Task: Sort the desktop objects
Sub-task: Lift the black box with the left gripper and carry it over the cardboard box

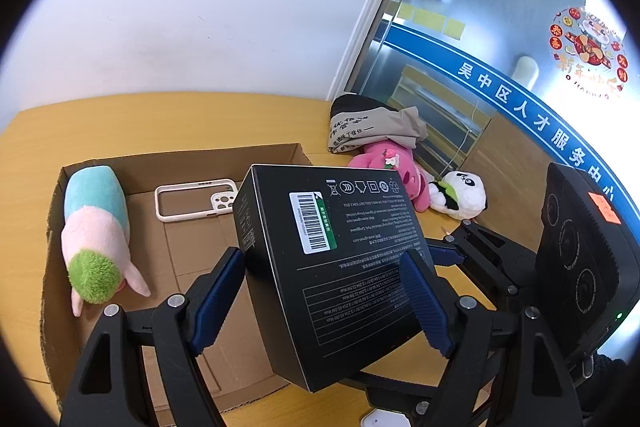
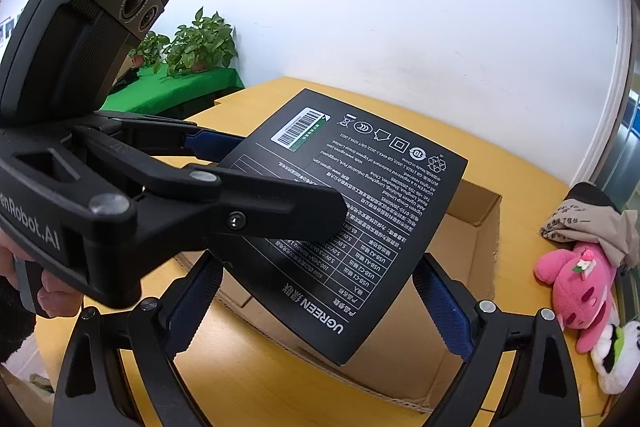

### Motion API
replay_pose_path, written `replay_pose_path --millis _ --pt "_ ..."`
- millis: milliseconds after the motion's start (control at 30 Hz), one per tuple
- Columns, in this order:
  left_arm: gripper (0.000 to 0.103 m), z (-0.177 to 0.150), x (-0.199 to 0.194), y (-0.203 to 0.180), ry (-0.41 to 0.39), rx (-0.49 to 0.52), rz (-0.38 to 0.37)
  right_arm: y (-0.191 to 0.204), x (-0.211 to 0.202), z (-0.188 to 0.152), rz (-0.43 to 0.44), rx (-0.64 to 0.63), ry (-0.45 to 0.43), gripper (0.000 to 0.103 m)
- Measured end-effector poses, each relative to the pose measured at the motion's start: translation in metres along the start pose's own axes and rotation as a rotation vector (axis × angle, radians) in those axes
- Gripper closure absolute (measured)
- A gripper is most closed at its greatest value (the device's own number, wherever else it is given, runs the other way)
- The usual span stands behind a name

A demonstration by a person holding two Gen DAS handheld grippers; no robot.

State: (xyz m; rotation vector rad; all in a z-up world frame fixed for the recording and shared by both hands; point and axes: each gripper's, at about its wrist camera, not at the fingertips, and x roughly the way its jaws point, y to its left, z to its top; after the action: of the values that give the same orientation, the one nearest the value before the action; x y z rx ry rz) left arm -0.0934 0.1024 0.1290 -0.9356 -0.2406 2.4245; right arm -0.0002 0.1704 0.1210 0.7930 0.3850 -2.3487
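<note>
We see a yellow table by a white wall. On it sits an open carton. Inside, on the left, lies a soft toy, then a phone case. Our left gripper is clamped on a black box, tilted above the carton. Our right gripper has its jaws apart on both sides of the box. At the right lie a pink toy and a panda

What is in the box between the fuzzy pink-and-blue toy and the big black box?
In the left wrist view, a phone case lies on the cardboard box floor between the plush toy and the black box.
</note>
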Motion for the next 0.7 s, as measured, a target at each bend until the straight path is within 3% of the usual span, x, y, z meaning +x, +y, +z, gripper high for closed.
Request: replay_pose_path --millis 467,700 --pt "0.024 0.025 0.029 0.002 0.057 -0.002 -0.001 -0.028 0.019 0.011 -0.007 0.01 0.052 0.005" --pt "0.024 0.032 0.067 0.018 0.106 -0.042 -0.03 -0.052 0.04 0.008 -0.004 0.018 0.098 0.005"
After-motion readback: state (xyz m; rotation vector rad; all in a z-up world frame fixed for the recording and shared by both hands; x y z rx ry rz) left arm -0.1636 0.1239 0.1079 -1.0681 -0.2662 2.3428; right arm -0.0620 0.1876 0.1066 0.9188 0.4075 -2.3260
